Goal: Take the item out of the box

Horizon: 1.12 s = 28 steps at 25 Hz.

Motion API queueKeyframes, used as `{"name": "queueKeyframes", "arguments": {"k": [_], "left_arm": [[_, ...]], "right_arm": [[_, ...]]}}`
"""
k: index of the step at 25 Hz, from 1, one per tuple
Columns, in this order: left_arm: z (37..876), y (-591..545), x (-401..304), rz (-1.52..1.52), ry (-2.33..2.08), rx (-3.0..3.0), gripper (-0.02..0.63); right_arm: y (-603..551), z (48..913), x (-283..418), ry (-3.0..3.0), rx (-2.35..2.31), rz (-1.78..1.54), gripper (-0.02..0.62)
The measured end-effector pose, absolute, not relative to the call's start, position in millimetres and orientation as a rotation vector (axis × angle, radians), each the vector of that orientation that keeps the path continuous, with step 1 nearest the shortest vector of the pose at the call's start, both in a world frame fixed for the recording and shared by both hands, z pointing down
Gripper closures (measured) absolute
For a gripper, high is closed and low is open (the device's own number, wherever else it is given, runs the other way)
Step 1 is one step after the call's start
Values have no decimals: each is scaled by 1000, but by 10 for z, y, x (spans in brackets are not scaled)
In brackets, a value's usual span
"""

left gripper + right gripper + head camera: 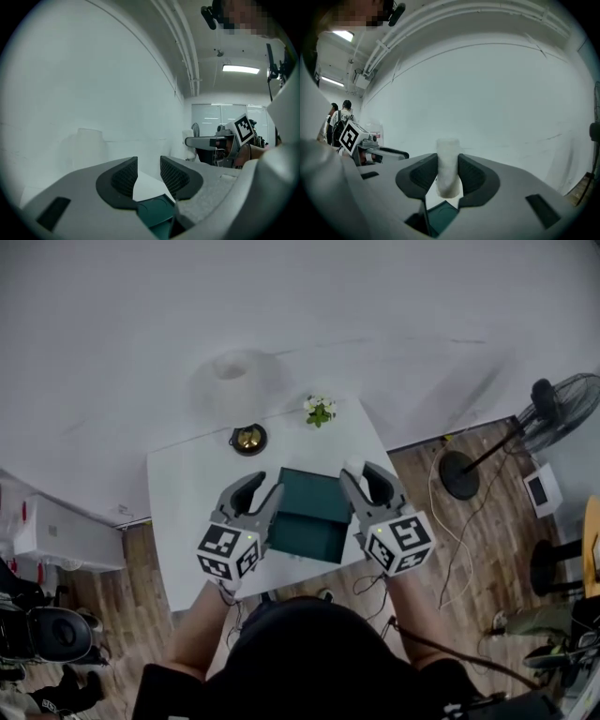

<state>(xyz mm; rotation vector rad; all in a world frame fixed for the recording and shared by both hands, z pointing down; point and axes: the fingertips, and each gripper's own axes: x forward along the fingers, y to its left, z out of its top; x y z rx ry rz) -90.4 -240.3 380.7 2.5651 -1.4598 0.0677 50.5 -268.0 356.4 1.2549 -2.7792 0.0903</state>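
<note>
A dark green box [309, 517] stands open on the white table [187, 493], between my two grippers. The right gripper [366, 486] hangs over the box's right side, shut on a white, frosted cylinder [448, 164] that stands upright between its pads. Its top pokes out above the jaws as a white cylinder [354, 466]. The box [440, 215] lies just below it. My left gripper [261, 491] is at the box's left edge. In its own view, the left gripper [149, 171] is open with nothing between its pads, and the box [157, 211] lies below.
On the table's far side sit a dark round dish with a gold centre [248, 438] and a small flower pot [320, 411]. A standing fan [562, 413] and cables lie on the wooden floor to the right. The wall rises behind the table.
</note>
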Motion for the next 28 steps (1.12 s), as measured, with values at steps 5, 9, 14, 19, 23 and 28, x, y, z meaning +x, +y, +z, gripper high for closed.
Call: {"name": "queueKeyframes", "arguments": {"k": [5, 9, 14, 19, 23, 28], "left_arm": [[3261, -2542, -1198, -33, -1602, 2593, 457], [2866, -2607, -1478, -115, -1717, 2590, 457], [2558, -2588, -1679, -225, -1785, 2571, 469], [2552, -2493, -1698, -243, -1789, 2564, 476], [2611, -2490, -1681, -216, -1788, 2566, 477], [2669, -2482, -1706, -210, -1781, 2558, 477]], "right_arm": [[-2717, 3213, 568, -2823, 1341, 5, 459], [-2802, 3043, 681, -2812, 1434, -30, 459], [-2900, 2873, 836, -2784, 1554, -64, 460], [-2822, 2810, 861, -2819, 1567, -99, 460], [-2800, 2803, 846, -2823, 1571, -118, 460], [-2814, 2819, 845, -2827, 1585, -91, 462]]}}
